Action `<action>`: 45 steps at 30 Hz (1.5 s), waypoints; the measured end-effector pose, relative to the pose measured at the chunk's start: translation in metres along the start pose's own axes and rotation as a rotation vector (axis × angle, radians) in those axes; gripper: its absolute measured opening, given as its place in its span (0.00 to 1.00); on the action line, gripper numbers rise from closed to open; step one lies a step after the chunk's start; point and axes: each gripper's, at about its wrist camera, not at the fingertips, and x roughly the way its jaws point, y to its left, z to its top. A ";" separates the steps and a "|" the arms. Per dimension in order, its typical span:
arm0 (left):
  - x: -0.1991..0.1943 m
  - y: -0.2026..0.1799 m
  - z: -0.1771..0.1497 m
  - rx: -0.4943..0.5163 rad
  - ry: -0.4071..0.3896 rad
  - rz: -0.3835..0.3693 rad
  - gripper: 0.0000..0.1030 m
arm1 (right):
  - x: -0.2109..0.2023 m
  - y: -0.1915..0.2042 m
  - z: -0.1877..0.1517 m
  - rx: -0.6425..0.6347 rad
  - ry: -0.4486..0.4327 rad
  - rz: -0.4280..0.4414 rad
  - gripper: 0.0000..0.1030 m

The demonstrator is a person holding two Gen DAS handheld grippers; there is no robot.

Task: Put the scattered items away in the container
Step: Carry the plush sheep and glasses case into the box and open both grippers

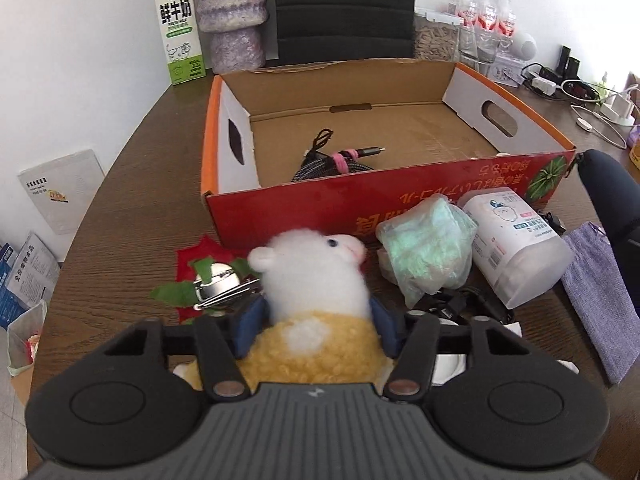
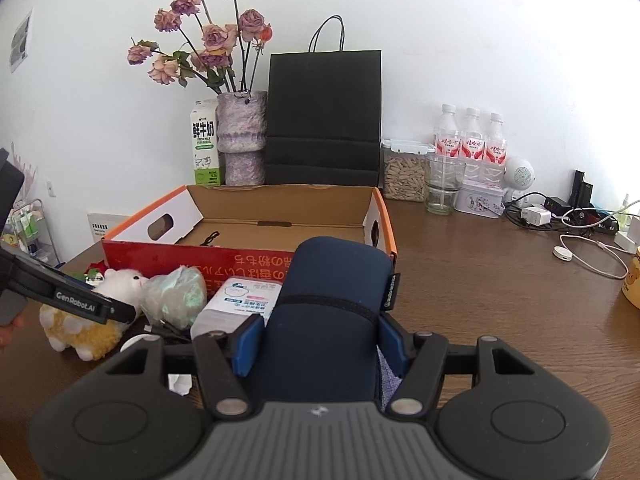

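Left wrist view: left gripper (image 1: 316,320) pinches plush (image 1: 316,280), right gripper (image 2: 320,344) clamps pouch (image 2: 332,304) (both squashy), either could snag box (image 1: 360,196) wall at 12 o'clock.

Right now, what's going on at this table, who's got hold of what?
A person is tidying clutter into the cardboard box. The left tool is closed on the plush sheep; the right tool is closed on a navy pouch. Both items are outside the box. Only a bundled cable lies inside. A green-filled bag and wipes pack wait on the table in front of it.
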 end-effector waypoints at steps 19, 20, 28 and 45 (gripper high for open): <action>-0.013 0.000 -0.011 -0.013 -0.029 -0.017 0.49 | 0.026 0.000 -0.013 -0.044 0.189 0.022 0.74; -0.012 -0.001 -0.011 -0.012 -0.024 -0.015 0.50 | 0.032 0.000 -0.016 -0.042 0.217 0.018 0.75; 0.000 -0.002 -0.009 -0.002 0.006 -0.005 0.51 | 0.045 0.002 -0.021 -0.014 0.243 0.031 0.64; -0.100 0.027 -0.021 -0.152 -0.339 -0.042 0.45 | -0.011 0.001 0.013 -0.013 -0.029 0.023 0.58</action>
